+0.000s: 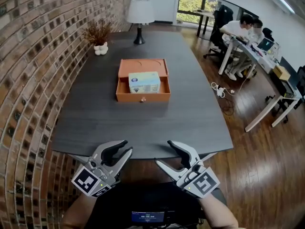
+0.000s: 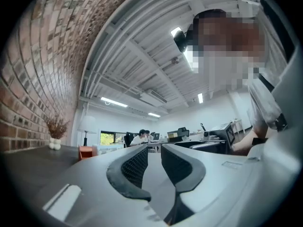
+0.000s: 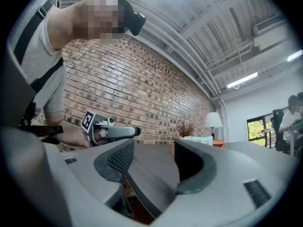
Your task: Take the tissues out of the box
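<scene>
Your left gripper point(image 1: 127, 147) and right gripper point(image 1: 163, 152) hover roughly level at the near edge of the table point(image 1: 143, 123). The left jaws sit closed and the right jaws stand spread, both empty.

A long dark table point(image 1: 95, 123) is seen beside a brick wall point(image 1: 33, 80). At the table's far end a white-shaded lamp point(image 1: 140, 18) on a black base is set upright, and a white vase point(image 1: 100, 49) holding dried twigs point(image 1: 97, 32) is placed near the wall. On the right, a wooden floor point(image 1: 267, 175) is laid, with cables point(image 1: 218, 88) left lying on it. Two people point(image 1: 240, 27) are seated at a white desk point(image 1: 264, 66), on which a laptop point(image 1: 265, 44) is opened. A black office chair point(image 1: 221, 18) is parked near a window point(image 1: 190, 1).
</scene>
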Tool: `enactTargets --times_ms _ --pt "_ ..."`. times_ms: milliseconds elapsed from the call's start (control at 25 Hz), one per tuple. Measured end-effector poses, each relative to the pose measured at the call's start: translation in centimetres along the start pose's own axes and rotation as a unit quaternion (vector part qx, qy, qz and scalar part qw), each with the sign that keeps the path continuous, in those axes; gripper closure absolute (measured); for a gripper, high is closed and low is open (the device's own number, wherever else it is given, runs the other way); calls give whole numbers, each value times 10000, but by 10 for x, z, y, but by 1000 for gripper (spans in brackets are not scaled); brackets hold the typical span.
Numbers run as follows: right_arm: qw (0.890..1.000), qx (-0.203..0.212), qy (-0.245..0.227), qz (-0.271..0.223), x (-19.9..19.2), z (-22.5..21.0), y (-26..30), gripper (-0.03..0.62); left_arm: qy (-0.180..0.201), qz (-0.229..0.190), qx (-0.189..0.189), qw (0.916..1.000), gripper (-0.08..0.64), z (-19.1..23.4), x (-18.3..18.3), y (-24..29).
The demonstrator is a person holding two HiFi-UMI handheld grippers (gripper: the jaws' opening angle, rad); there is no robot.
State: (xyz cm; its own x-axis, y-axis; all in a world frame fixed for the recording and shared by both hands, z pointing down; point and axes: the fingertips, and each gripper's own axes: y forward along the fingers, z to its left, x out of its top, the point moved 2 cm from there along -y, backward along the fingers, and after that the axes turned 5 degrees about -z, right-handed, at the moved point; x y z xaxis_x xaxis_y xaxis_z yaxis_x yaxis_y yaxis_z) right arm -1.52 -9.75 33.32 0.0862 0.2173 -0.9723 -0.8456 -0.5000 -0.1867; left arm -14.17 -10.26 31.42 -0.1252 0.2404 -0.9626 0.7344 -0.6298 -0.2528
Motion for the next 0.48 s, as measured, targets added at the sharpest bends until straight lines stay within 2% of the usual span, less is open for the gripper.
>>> enactTargets --times_ms 280,480 --pt "10000 -41 60 -49 1 -4 -2 328 757 698 -300 9942 485 33 10 36" --pt "9999 -52 90 -135 3 -5 -2 328 789 1055 -298 9908 454 61 13 58"
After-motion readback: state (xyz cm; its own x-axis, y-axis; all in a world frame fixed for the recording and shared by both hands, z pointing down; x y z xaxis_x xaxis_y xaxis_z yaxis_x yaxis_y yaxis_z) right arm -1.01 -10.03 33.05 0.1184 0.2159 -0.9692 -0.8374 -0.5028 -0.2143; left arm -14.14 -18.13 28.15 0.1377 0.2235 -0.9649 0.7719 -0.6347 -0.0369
